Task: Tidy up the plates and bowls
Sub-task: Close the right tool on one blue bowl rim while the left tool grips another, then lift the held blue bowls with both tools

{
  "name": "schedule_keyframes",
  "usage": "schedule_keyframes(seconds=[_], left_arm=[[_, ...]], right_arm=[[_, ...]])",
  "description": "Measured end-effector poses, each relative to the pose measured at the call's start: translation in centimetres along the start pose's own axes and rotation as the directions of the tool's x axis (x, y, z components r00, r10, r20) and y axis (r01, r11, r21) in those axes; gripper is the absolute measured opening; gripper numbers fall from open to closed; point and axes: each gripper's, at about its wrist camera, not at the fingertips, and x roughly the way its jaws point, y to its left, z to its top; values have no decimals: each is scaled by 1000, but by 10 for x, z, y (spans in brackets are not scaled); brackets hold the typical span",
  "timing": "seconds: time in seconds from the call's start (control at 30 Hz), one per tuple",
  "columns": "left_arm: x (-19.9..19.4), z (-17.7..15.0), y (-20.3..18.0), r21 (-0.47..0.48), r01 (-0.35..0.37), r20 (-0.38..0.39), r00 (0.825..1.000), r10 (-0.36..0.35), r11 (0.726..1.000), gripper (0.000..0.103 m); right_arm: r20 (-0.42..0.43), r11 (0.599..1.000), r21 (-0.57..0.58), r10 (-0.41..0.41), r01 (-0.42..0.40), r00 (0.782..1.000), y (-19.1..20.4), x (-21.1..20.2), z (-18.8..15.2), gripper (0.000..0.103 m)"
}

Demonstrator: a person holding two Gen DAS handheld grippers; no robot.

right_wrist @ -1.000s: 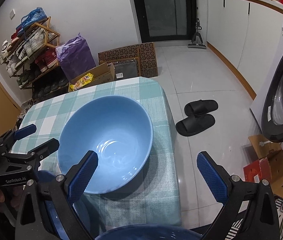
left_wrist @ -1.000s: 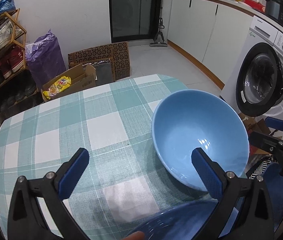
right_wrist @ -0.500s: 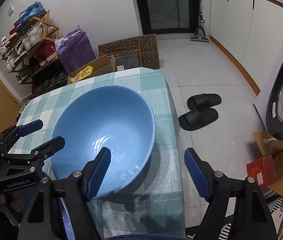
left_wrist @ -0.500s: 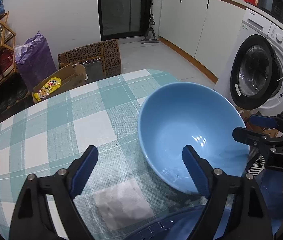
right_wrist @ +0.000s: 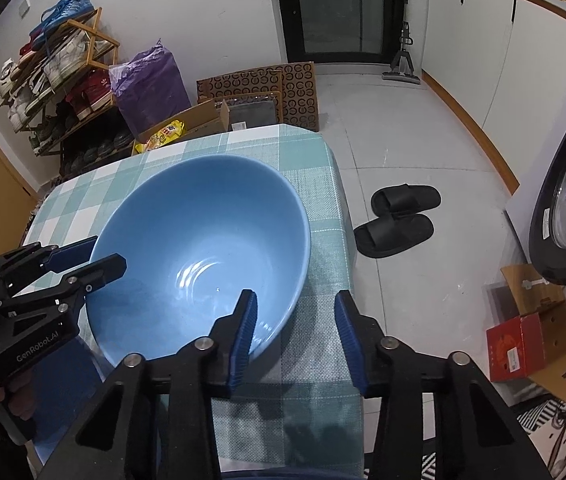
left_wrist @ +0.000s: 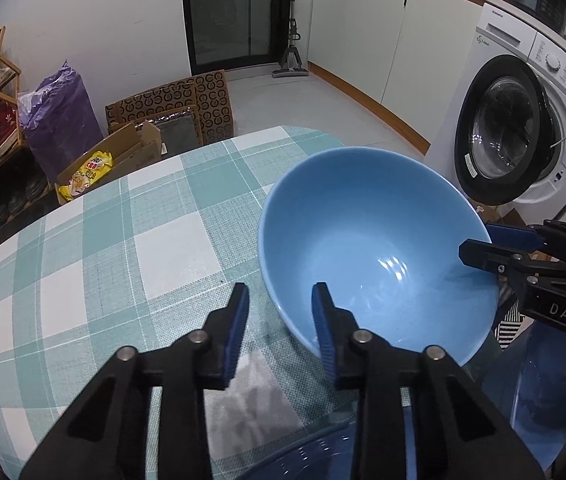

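A checked table [left_wrist: 95, 264] is seen under both grippers. On its right half a large light-blue bowl [left_wrist: 379, 256] is set, glossy and empty, with highlights at its bottom. From the left gripper [left_wrist: 279, 312] the bowl lies at about two o'clock, its left rim straddled by the closing jaws; the rim is between them, and contact cannot be told. From the right gripper [right_wrist: 295, 320] the bowl lies at about ten o'clock, its right rim likewise straddled by closing jaws, the outer pad standing clear of the wall.
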Motion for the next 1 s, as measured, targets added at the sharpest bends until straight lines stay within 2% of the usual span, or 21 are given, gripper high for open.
schedule_keyframes(seconds=[0.13,0.3,1.0], left_arm=[[-2,0,-5,22,4,4,1000,-4,1000,20],[-2,0,-6,26,-1,7,1000,1,1000,19],[-10,0,-10,45,-6,32,999,5,999,18]], right_arm=[[4,1000,-19,4,-4,1000,4,1,-1,31],[17,999,-48,-3,3,1000,11,1,-2,21],[24,999,-50,-11,12,1000,7,-2,-4,20]])
